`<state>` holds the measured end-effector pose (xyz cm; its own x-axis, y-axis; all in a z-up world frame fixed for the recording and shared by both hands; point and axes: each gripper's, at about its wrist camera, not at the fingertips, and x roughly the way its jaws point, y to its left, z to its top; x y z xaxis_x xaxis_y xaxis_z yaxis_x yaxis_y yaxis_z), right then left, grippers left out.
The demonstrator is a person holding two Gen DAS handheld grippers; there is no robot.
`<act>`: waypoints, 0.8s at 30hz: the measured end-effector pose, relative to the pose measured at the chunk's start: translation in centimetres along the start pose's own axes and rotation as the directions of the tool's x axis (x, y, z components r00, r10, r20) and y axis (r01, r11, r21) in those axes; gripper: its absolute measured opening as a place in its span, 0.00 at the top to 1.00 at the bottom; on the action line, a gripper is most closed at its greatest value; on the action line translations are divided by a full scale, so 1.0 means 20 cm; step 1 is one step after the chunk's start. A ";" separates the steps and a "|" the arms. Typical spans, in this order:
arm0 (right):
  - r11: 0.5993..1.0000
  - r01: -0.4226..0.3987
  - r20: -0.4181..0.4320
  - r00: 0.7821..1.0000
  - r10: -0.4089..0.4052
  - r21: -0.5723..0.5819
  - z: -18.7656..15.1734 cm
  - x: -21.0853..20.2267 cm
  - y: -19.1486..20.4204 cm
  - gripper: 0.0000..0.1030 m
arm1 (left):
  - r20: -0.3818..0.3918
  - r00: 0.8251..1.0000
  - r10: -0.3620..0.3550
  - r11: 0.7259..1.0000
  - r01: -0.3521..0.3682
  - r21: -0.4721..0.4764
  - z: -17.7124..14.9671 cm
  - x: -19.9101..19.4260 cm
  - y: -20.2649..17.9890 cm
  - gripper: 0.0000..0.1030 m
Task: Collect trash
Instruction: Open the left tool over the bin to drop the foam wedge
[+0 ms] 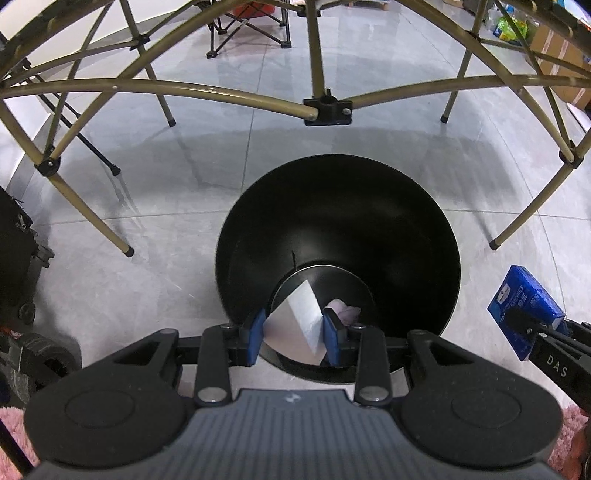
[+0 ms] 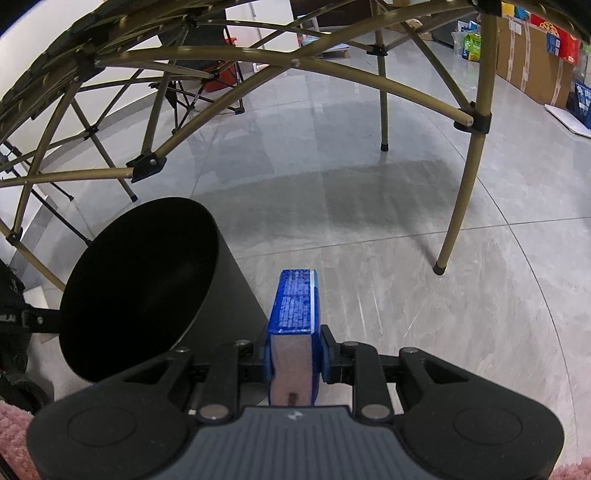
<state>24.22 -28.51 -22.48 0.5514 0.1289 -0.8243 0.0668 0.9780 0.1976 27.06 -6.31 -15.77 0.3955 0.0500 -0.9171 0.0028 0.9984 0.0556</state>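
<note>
A black round trash bin [image 1: 369, 206] stands on the grey tile floor; it also shows at the left in the right wrist view [image 2: 221, 295]. My left gripper [image 1: 294, 334] hangs over the bin's mouth, shut on a white folded paper [image 1: 301, 317]. A pale crumpled tissue [image 1: 343, 308] lies on the bin's bottom. My right gripper [image 2: 294, 356] is shut on a blue tissue pack [image 2: 295, 302], held to the right of the bin above the floor. The pack also shows at the right edge of the left wrist view [image 1: 524, 306].
Gold folding-table legs [image 1: 92, 206] and cross bars [image 2: 458, 206] arch over the bin. A black wheeled case [image 1: 18, 258] stands at the left. Pink rug [image 2: 14, 439] lies at the bottom corners. Cardboard boxes [image 2: 532, 62] and a folding chair [image 1: 243, 22] stand far back.
</note>
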 end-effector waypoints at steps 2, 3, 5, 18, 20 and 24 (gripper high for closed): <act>1.000 -0.001 -0.003 1.000 0.001 0.008 0.00 0.01 -0.01 0.78 | -0.005 1.000 0.001 1.000 -0.001 0.004 0.02 0.01 -0.02 0.67; 1.000 -0.002 -0.006 1.000 0.002 0.012 0.00 0.01 -0.02 0.78 | -0.007 1.000 0.001 1.000 -0.001 0.006 0.02 0.03 -0.03 0.67; 1.000 -0.004 -0.009 1.000 0.004 0.017 0.00 0.02 -0.03 0.78 | -0.013 1.000 0.002 1.000 -0.002 0.008 0.03 0.04 -0.05 0.67; 0.998 -0.020 -0.019 1.000 0.021 0.052 0.01 0.04 -0.08 0.78 | -0.062 0.998 0.006 1.000 -0.004 0.025 0.10 0.15 -0.17 0.67; 0.998 -0.022 -0.023 0.999 0.023 0.057 0.01 0.04 -0.09 0.78 | -0.069 0.998 0.005 1.000 -0.003 0.027 0.10 0.17 -0.18 0.67; 0.997 -0.024 -0.033 0.999 0.027 0.069 0.01 0.06 -0.10 0.78 | -0.083 0.997 0.005 1.000 -0.003 0.029 0.12 0.20 -0.21 0.67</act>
<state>24.91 -30.45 -23.70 0.5250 0.1602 -0.8359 0.1110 0.9608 0.2539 30.72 -10.32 -18.70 0.3180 0.0570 -0.9464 0.0282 0.9972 0.0695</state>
